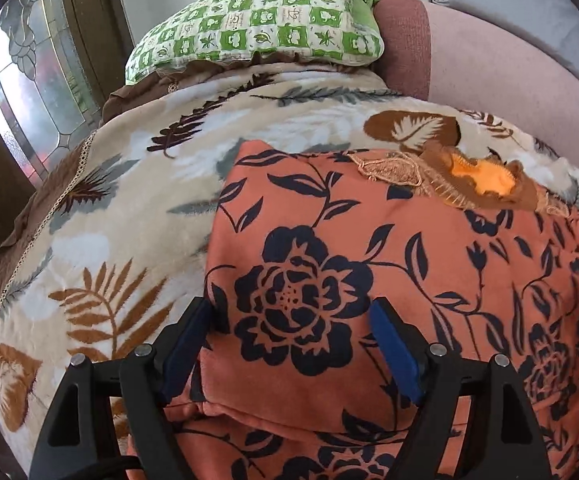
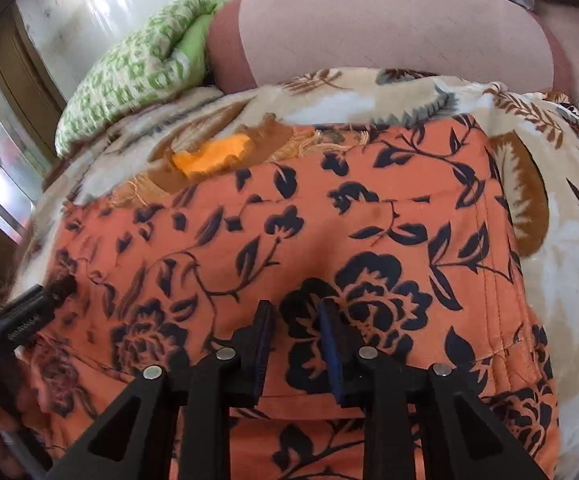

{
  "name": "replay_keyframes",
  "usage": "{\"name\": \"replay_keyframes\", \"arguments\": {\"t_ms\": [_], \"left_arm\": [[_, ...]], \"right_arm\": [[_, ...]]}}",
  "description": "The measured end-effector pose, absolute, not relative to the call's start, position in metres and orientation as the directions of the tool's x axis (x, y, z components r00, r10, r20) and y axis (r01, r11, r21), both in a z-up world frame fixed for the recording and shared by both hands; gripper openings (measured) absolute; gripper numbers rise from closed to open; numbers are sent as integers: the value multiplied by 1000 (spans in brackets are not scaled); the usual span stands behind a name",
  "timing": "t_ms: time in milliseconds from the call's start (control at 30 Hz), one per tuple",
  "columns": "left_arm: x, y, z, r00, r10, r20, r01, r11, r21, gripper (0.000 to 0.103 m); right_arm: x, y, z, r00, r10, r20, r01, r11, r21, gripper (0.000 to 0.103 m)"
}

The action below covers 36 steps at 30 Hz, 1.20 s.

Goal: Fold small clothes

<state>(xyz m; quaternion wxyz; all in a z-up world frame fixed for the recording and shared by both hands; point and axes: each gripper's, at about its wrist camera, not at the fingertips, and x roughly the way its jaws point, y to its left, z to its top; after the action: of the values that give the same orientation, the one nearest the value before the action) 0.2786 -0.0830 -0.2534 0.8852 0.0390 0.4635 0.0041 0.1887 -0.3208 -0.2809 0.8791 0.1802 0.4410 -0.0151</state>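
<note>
An orange garment with a dark navy flower print [image 1: 369, 240] lies spread on a leaf-patterned blanket [image 1: 101, 216]; its near edge is folded over. It also fills the right wrist view [image 2: 309, 232]. My left gripper [image 1: 291, 320] is open, its blue-padded fingers wide apart just above the garment's left part, holding nothing. My right gripper [image 2: 294, 322] is open with a narrower gap, over the garment's near middle, holding nothing. The left gripper's body [image 2: 29, 312] shows at the left edge of the right wrist view.
A brown and bright orange embroidered cloth [image 1: 477, 178] lies at the garment's far edge, also in the right wrist view [image 2: 209, 158]. A green checked pillow [image 1: 257, 24] and a pink cushion [image 1: 489, 60] lie beyond. A leaded glass door [image 1: 29, 92] stands left.
</note>
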Motion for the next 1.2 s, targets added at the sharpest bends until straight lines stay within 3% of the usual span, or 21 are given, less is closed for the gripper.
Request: {"name": "replay_keyframes", "arguments": {"t_ms": [233, 367, 567, 733, 967, 1200], "left_arm": [[276, -83, -254, 574, 48, -818, 32, 996, 81, 82], [274, -82, -255, 574, 51, -817, 29, 996, 82, 82], [271, -81, -254, 571, 52, -820, 24, 997, 79, 82], [266, -79, -254, 570, 48, -820, 30, 996, 79, 82], [262, -75, -254, 567, 44, -822, 29, 997, 73, 82], [257, -68, -252, 560, 34, -827, 11, 999, 48, 84]], "right_arm": [[179, -338, -263, 650, 151, -745, 205, 909, 364, 27], [188, -325, -281, 569, 123, -813, 224, 928, 298, 28], [178, -334, -273, 599, 138, -789, 258, 899, 353, 27], [175, -351, -277, 572, 58, -818, 355, 881, 311, 28], [164, -355, -266, 623, 75, -779, 345, 867, 360, 27], [167, -350, -274, 580, 53, -813, 364, 876, 317, 27]]}}
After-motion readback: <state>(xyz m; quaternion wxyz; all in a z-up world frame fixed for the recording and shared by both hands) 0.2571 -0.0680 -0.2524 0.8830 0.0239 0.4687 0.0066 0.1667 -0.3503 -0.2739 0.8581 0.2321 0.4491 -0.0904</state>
